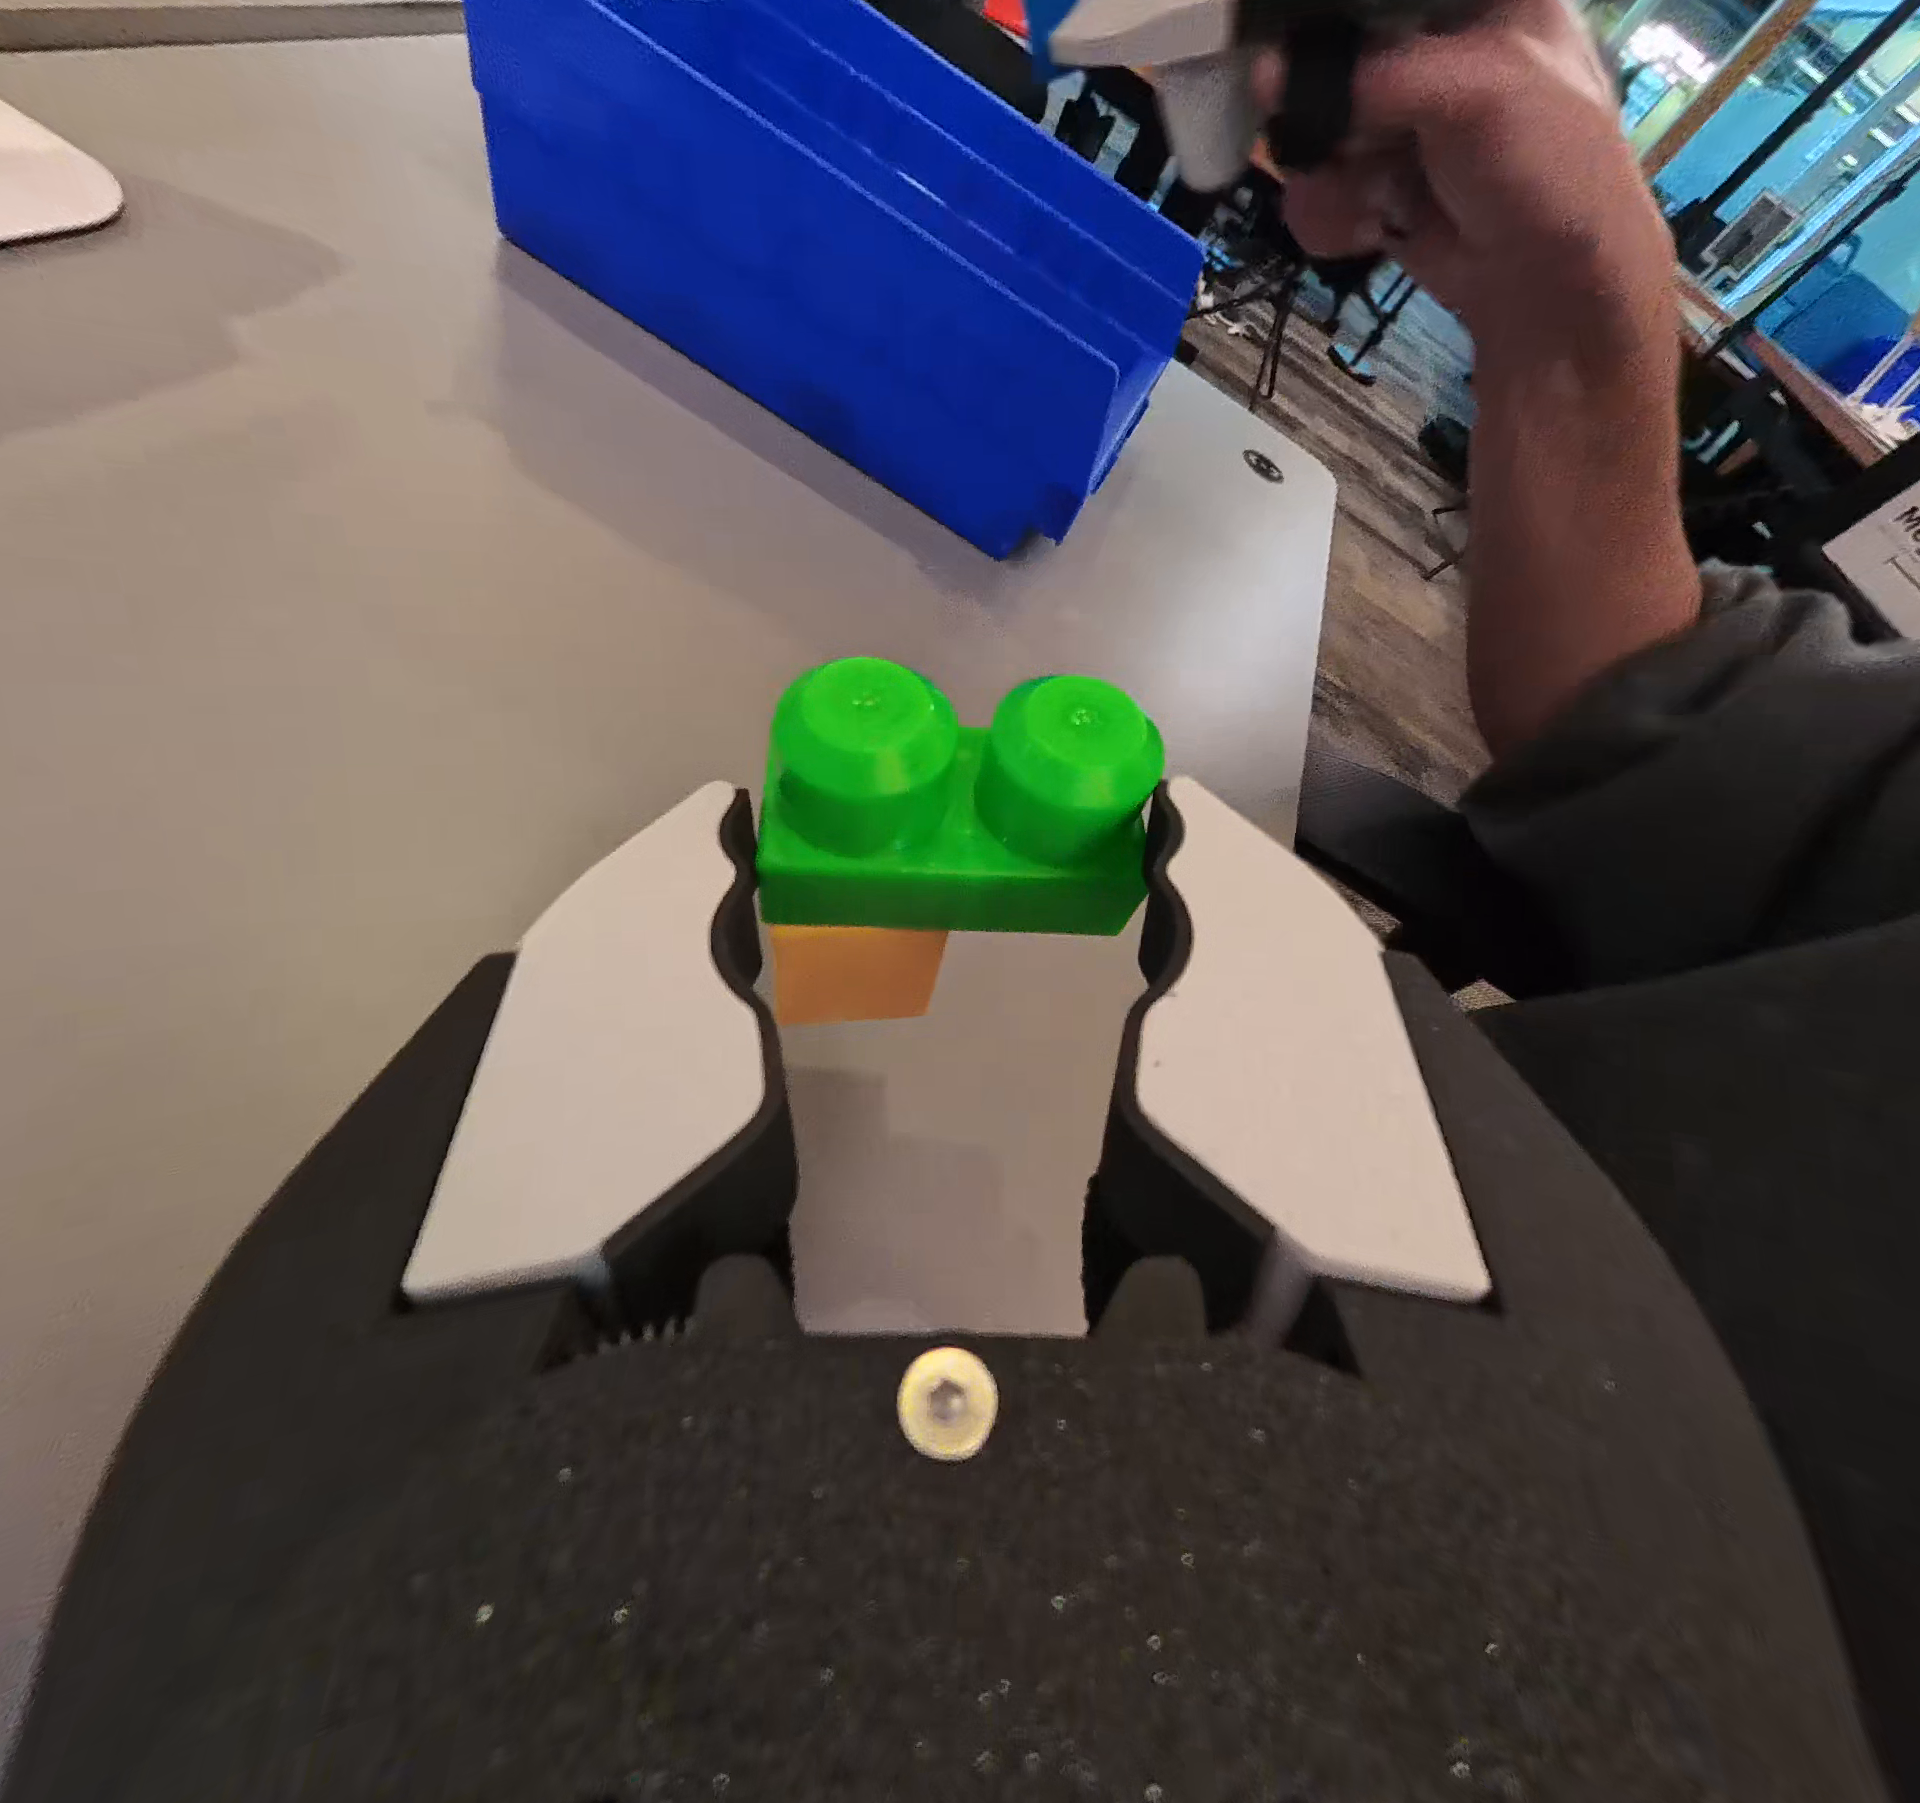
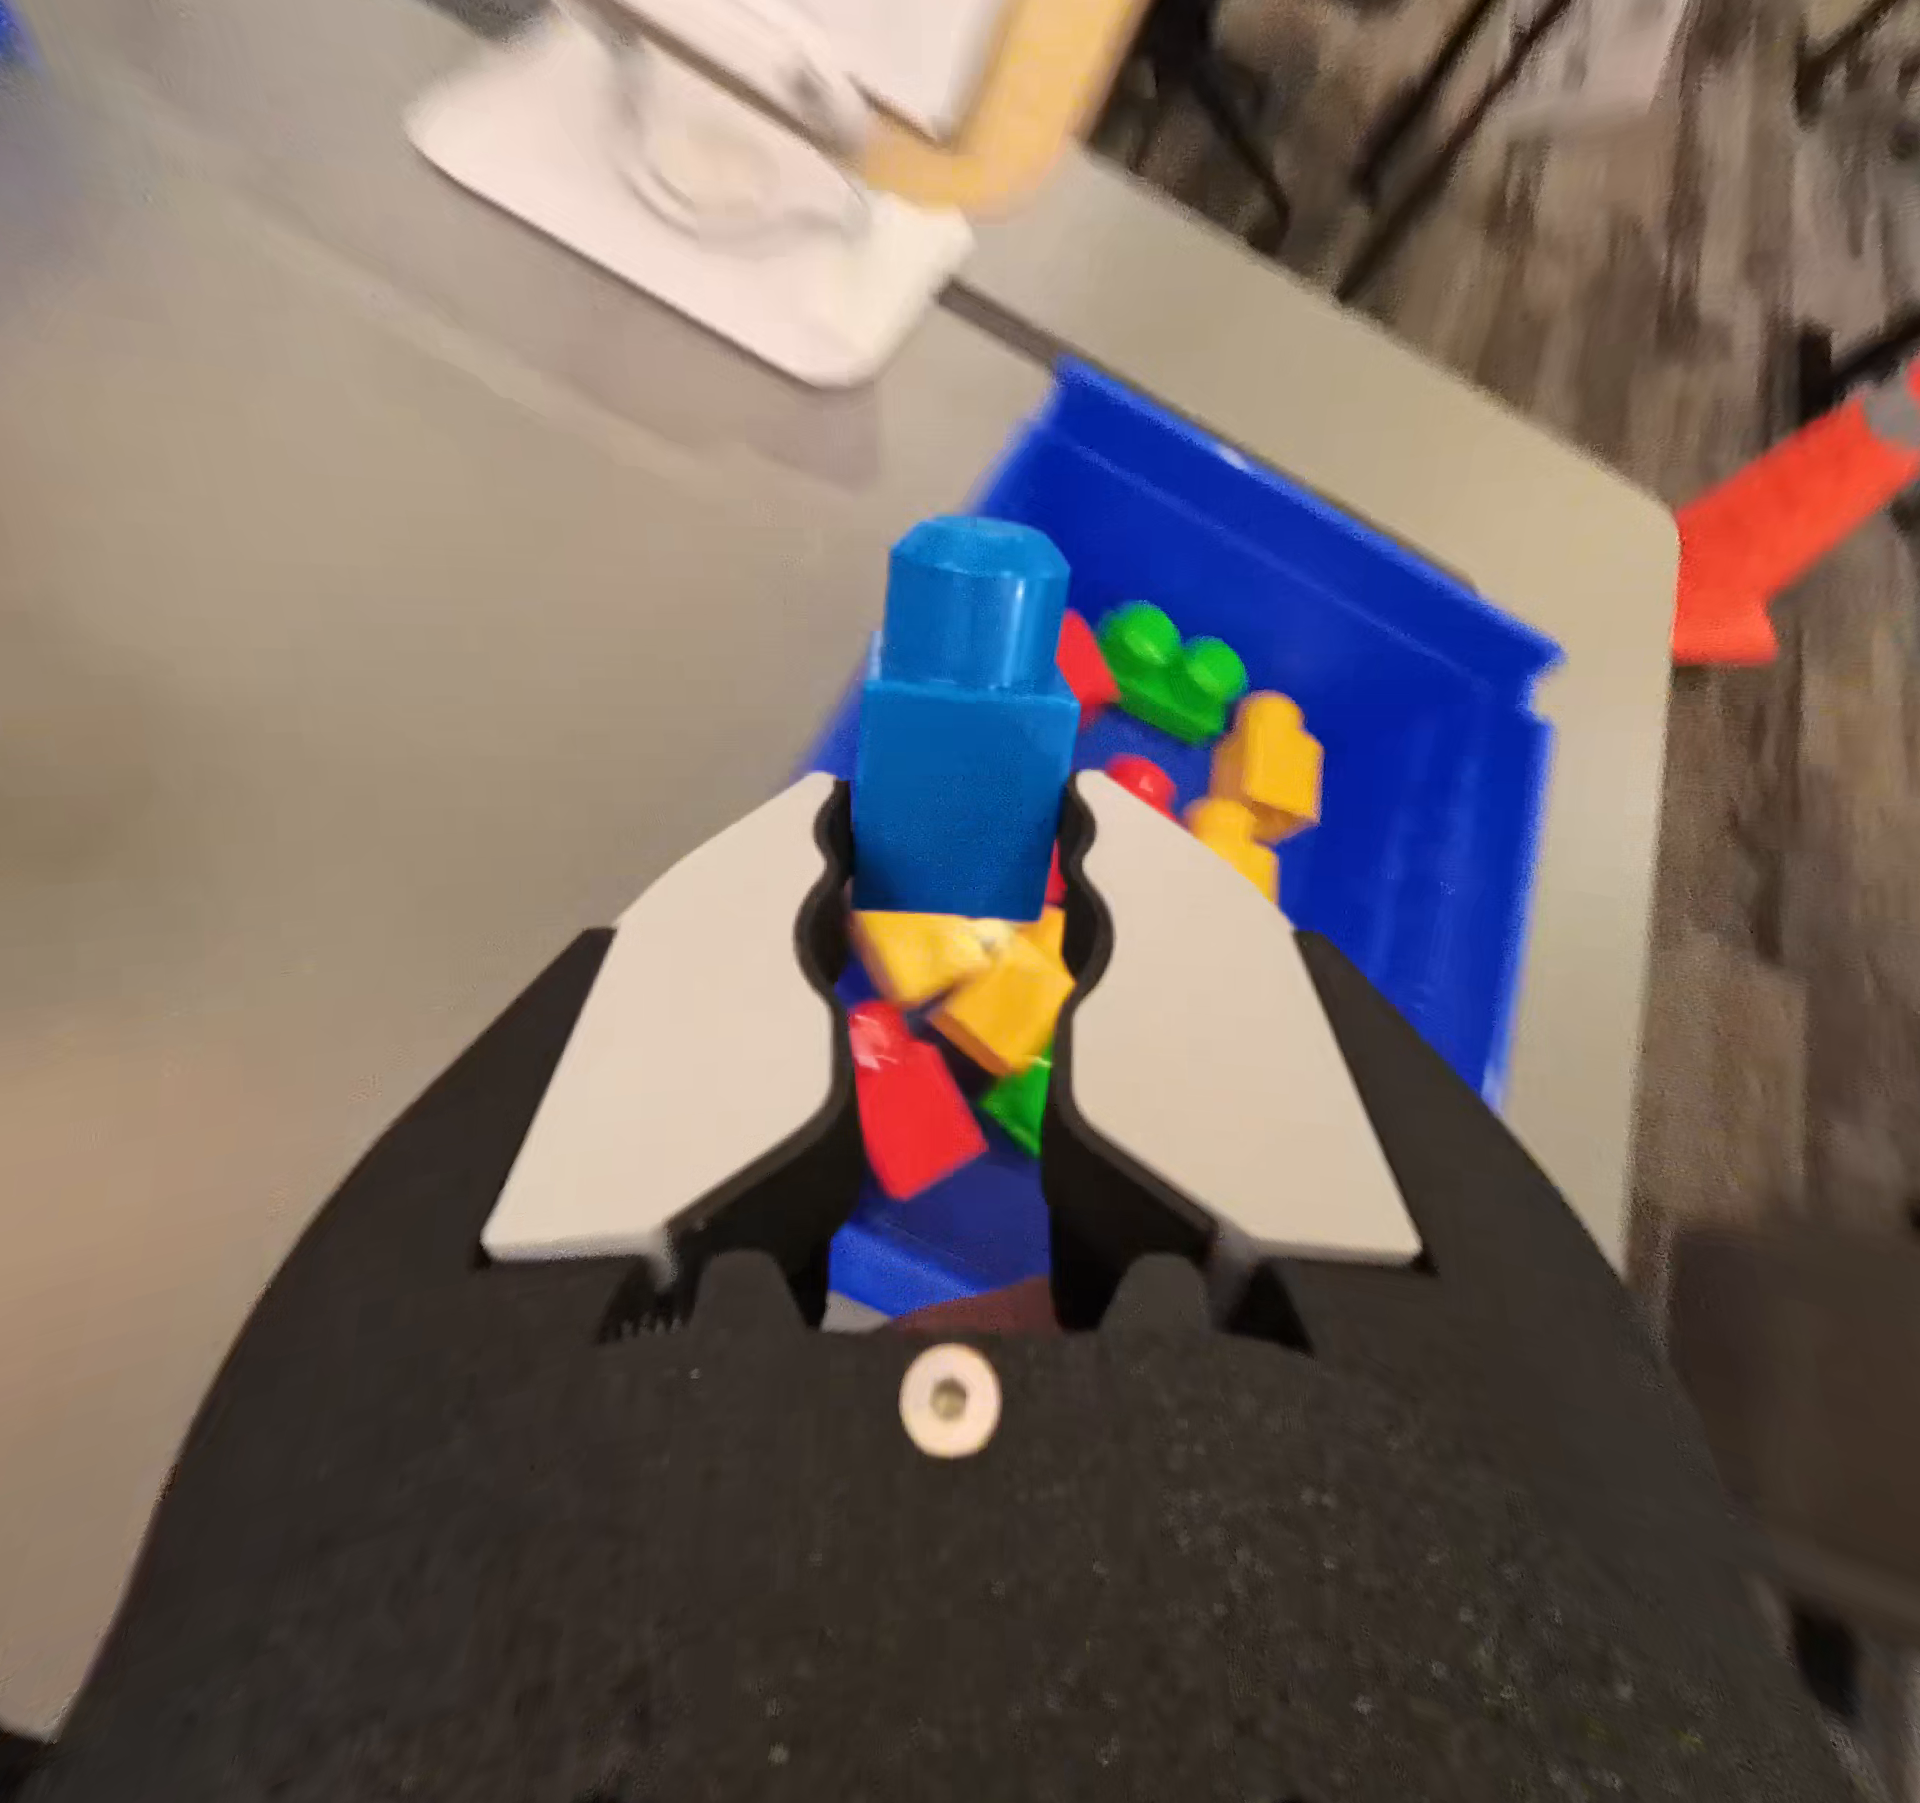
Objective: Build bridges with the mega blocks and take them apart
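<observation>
While the left gripper [image 1: 951, 854] clamps a green two-stud plastic block [image 1: 956, 818] with an orange block [image 1: 857, 974] beneath, near the table's rounded edge [image 1: 1314, 610], the right gripper [image 2: 958, 823] pinches a blue single-stud block [image 2: 961, 745] above the blue plastic bin [image 2: 1403, 714] of loose blocks. Bare grey tabletop lies left of the bin.

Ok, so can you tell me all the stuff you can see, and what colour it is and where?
green block: one, green, two studs, held in the left gripper's jaws
orange block: one, orange, stuck under the green block
blue block: one, blue, held in the right gripper's jaws above the bin
bin: one, blue, on the table near its corner
loose blocks: several, red, yellow and green, inside the bin
white stand: one, white, on the table
table: one, grey
left gripper: one, black and grey
right gripper: one, black and grey
hand: one, holding the right gripper
</observation>
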Demonstrator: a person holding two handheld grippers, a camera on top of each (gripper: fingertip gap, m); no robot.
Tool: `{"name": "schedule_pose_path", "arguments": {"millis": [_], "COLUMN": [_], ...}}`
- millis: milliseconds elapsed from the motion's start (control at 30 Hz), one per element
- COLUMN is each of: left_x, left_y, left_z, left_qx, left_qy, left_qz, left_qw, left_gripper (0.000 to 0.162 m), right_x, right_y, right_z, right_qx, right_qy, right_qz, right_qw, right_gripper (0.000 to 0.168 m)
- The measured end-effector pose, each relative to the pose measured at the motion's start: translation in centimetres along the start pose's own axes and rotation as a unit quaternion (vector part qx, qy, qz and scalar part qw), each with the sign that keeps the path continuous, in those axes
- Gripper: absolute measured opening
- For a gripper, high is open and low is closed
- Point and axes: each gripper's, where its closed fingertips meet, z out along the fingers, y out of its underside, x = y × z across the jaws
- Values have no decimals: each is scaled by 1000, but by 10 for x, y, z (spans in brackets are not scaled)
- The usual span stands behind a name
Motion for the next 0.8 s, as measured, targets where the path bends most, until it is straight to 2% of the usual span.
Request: {"name": "schedule_pose_path", "arguments": {"millis": [100, 233, 367, 433, 467, 533, 567, 633, 700, 733, 800], "left_x": [4, 2, 2, 1, 0, -2, -1, 0, 1, 3, 7], "left_y": [3, 3, 3, 5, 6, 8, 7, 3, -4, -8, -16], "left_z": [5, 7, 4, 3, 2, 1, 0, -4, -7, -9, -12], "left_qx": [-8, -13, -15, -17, -20, -19, -17, -8, 6, 15, 32], "left_qy": [17, 14, 11, 6, 4, 2, 3, 5, 6, 9, 19], "left_qz": [-11, -13, -12, -8, -8, -12, -14, -14, -9, -6, 1], "left_qw": [1000, 1000, 1000, 1000, 1000, 1000, 1000, 1000, 1000, 1000, 999], "left_gripper": [71, 71, 71, 71, 71, 71, 71, 71, 71, 71, 71], "right_x": [53, 85, 78, 76, 80, 87, 81, 42, -32, -78, -164], "right_y": [31, 71, 88, 89, 86, 73, 58, 15, -15, -22, -20], "right_z": [46, 101, 118, 120, 120, 109, 97, 69, 37, 21, -5], "right_qx": [-111, -255, -318, -318, -310, -274, -232, -98, 18, 64, 123], "right_qy": [-8, -27, -46, -45, -33, 6, 14, -10, -94, -163, -304], "right_qz": [37, 37, 29, 27, 26, 31, 36, 42, 39, 43, 58], "right_qw": [993, 966, 947, 946, 950, 961, 972, 994, 995, 984, 943], "right_gripper": [37, 37, 37, 49, 55, 56, 56, 53, 52, 52, 48]}}
